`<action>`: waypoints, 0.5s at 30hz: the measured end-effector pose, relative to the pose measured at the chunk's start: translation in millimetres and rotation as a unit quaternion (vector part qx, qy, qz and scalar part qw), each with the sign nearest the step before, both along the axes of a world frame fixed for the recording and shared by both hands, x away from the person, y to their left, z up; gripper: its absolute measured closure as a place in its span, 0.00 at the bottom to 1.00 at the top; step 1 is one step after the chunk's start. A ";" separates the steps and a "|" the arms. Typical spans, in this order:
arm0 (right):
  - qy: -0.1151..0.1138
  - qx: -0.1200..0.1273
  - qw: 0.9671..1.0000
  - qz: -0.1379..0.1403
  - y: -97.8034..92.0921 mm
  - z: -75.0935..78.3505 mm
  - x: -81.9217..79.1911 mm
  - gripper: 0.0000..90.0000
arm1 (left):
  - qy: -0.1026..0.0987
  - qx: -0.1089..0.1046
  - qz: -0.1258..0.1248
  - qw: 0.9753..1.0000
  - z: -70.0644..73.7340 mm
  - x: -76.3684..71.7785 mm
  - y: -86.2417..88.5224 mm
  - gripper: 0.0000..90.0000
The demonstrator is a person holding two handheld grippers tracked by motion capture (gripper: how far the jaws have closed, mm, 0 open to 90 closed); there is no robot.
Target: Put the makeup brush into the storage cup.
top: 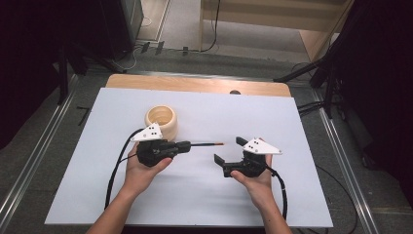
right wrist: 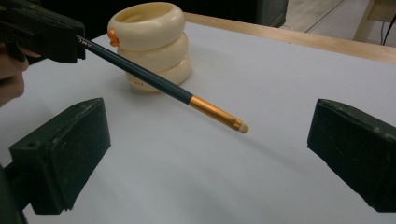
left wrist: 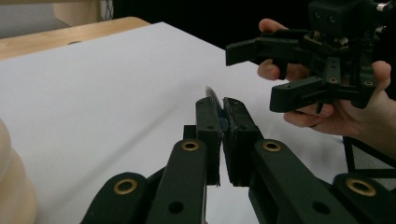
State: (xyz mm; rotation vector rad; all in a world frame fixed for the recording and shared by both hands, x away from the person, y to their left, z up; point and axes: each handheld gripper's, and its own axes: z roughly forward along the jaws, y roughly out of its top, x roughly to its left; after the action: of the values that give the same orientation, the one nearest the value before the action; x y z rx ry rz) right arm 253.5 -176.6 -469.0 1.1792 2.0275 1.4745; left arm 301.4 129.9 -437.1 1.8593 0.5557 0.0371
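Note:
A thin brush (top: pixel 207 144) with a dark handle, gold ferrule and pale tip is held level above the white sheet, pointing right. My left gripper (top: pixel 186 145) is shut on its handle end; in the left gripper view the jaws (left wrist: pixel 219 106) press together around the handle (left wrist: pixel 211 93). My right gripper (top: pixel 228 149) stands open just right of the brush tip, apart from it. In the right gripper view the brush (right wrist: pixel 159 81) slants in from the upper left, its tip (right wrist: pixel 241 126) hanging between my wide-apart pads (right wrist: pixel 65 154). A cream ribbed pot (top: pixel 163 120) stands behind the left gripper.
The white sheet (top: pixel 292 122) covers a wooden table (top: pixel 195 84). The pot (right wrist: pixel 152 44) has a small orange piece at its rim. Black cables trail from both grippers toward the front edge. Metal rails and dark stands flank the table.

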 end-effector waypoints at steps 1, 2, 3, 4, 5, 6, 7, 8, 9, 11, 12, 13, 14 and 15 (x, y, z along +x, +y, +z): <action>0.001 0.004 1.000 -0.004 0.1 -0.2 -0.3 0.00 | -0.003 -0.002 0.002 1.000 0.3 -0.1 0.7 0.97; 0.003 0.010 1.000 -0.006 0.3 -0.3 -0.5 0.00 | -0.004 -0.006 0.004 1.000 0.7 -0.4 1.3 0.97; 0.003 0.014 1.000 -0.011 0.3 -0.3 -0.7 0.00 | -0.007 -0.008 0.006 1.000 1.0 -0.7 1.8 0.97; 0.004 0.017 1.000 -0.015 0.3 -0.2 -0.7 0.00 | -0.009 -0.012 0.009 1.000 1.4 -1.3 2.2 0.97; 0.004 0.022 1.000 -0.018 0.0 -0.1 -0.6 0.00 | -0.011 -0.014 0.010 1.000 1.7 -1.3 2.8 0.97; 0.005 0.027 0.999 -0.019 -0.3 0.0 -0.4 0.00 | -0.014 -0.017 0.012 1.000 2.0 -1.7 3.3 0.97; 0.007 0.032 0.999 -0.021 -0.2 0.1 -0.4 0.00 | -0.016 -0.020 0.013 1.000 2.3 -2.0 3.7 0.97; 0.009 0.035 0.999 -0.024 -0.1 0.2 -0.4 0.00 | -0.018 -0.023 0.015 0.999 2.7 -2.4 4.3 0.97; 0.010 0.038 0.999 -0.024 -0.1 0.2 -0.3 0.00 | -0.021 -0.026 0.016 0.999 3.0 -2.7 5.0 0.97; 0.013 0.045 0.999 -0.027 0.0 0.4 -0.2 0.00 | -0.026 -0.036 0.019 0.999 3.9 -3.8 6.4 0.97; 0.013 0.050 0.998 -0.028 0.0 0.7 -0.2 0.00 | -0.030 -0.039 0.020 0.999 4.6 -4.3 7.2 0.97; 0.013 0.052 0.998 -0.028 -0.2 1.0 -0.2 0.00 | -0.035 -0.042 0.023 0.998 5.4 -4.9 7.9 0.97; 0.014 0.056 0.998 -0.030 -0.4 1.4 -0.3 0.00 | -0.036 -0.044 0.023 0.998 5.9 -5.3 8.3 0.97; 0.014 0.059 0.998 -0.031 -0.4 1.6 -0.3 0.00 | -0.039 -0.046 0.024 0.998 6.4 -5.7 8.8 0.97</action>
State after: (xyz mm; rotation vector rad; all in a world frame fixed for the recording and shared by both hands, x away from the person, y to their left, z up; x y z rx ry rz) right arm 253.2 -177.1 -467.3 1.3039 1.9261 1.5731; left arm 295.7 138.7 -430.7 1.7482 0.5384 0.1147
